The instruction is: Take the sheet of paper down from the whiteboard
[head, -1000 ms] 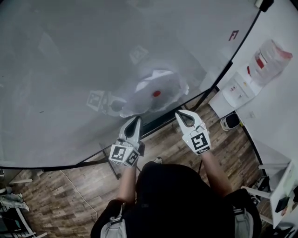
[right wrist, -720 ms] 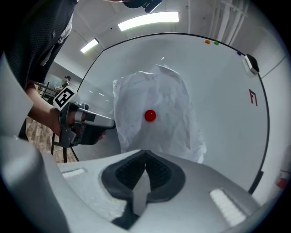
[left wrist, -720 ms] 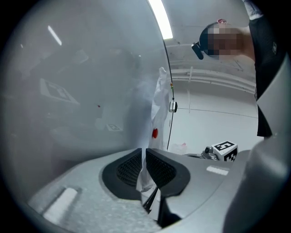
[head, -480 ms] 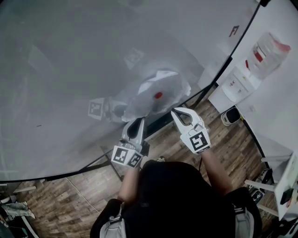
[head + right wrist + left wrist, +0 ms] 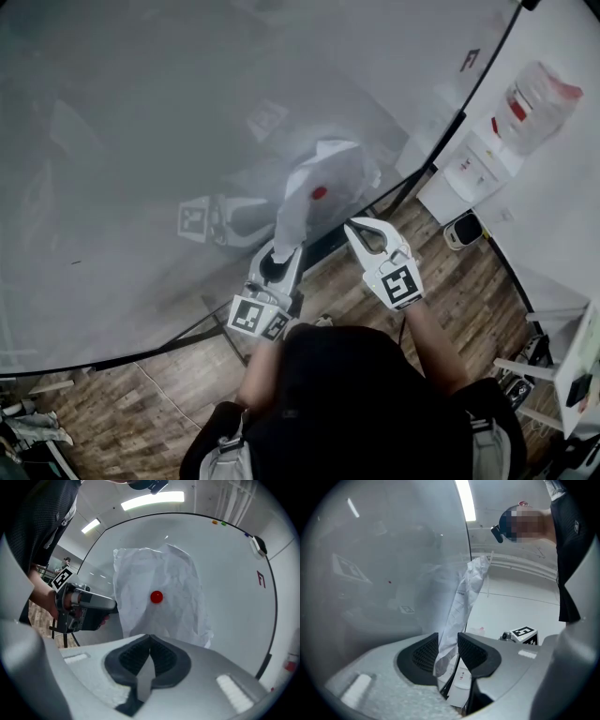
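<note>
A crumpled white sheet of paper [image 5: 330, 173] hangs on the whiteboard [image 5: 141, 141] under a red magnet [image 5: 320, 192]. Its lower left end droops into my left gripper [image 5: 278, 248]. In the left gripper view those jaws have just been opening: the paper [image 5: 464, 597] hangs in the gap of the left gripper [image 5: 448, 637], and the pads do not press on it. My right gripper [image 5: 349, 223] is shut just in front of the sheet's lower edge. In the right gripper view the right gripper [image 5: 150, 637] sits below the paper [image 5: 178, 583] and magnet [image 5: 156, 596].
A water dispenser [image 5: 473, 169] with its bottle [image 5: 542, 105] stands to the right of the board's black frame [image 5: 427, 169]. A small round device [image 5: 464, 245] lies on the wooden floor [image 5: 356, 291]. The board's stand legs reach the floor below the grippers.
The left jaws went from shut on the sheet's lower left corner to open. The sheet, earlier pulled out wide to the left, now hangs narrower and folded. The right gripper stayed put.
</note>
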{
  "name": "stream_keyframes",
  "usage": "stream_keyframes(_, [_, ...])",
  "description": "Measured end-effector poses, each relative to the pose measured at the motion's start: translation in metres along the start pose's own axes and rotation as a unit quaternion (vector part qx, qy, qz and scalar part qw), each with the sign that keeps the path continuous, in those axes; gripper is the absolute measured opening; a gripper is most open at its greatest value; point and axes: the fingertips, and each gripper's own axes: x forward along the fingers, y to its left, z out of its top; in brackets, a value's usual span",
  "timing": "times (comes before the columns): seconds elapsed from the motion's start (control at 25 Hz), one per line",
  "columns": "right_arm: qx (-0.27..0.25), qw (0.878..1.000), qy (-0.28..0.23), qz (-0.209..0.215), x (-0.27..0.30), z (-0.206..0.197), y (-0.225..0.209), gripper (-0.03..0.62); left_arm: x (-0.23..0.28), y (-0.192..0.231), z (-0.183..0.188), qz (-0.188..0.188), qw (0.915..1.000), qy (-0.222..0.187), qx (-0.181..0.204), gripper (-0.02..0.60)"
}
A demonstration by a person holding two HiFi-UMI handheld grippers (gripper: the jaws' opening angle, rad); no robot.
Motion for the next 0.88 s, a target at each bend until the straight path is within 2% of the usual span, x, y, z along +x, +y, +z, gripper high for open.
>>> stream_keyframes(0.44, [0.008, 1.000, 0.019, 0.001, 0.001, -0.019, 0.004, 0.005, -0.003, -0.003, 0.000, -0.020, 0.9997, -0.015, 0.004, 0.136])
stream_keyframes(0.68, [0.009, 1.000, 0.023, 0.002, 0.001, -0.021, 0.005, 0.005, 0.000, 0.006, 0.000, 0.006, 0.9997, -0.012, 0.019, 0.158])
stream_keyframes(0.88, [0.002, 1.000, 0.024, 0.001, 0.002, -0.017, 0.004, 0.005, 0.006, 0.004, 0.005, 0.007, 0.9997, -0.016, 0.014, 0.158])
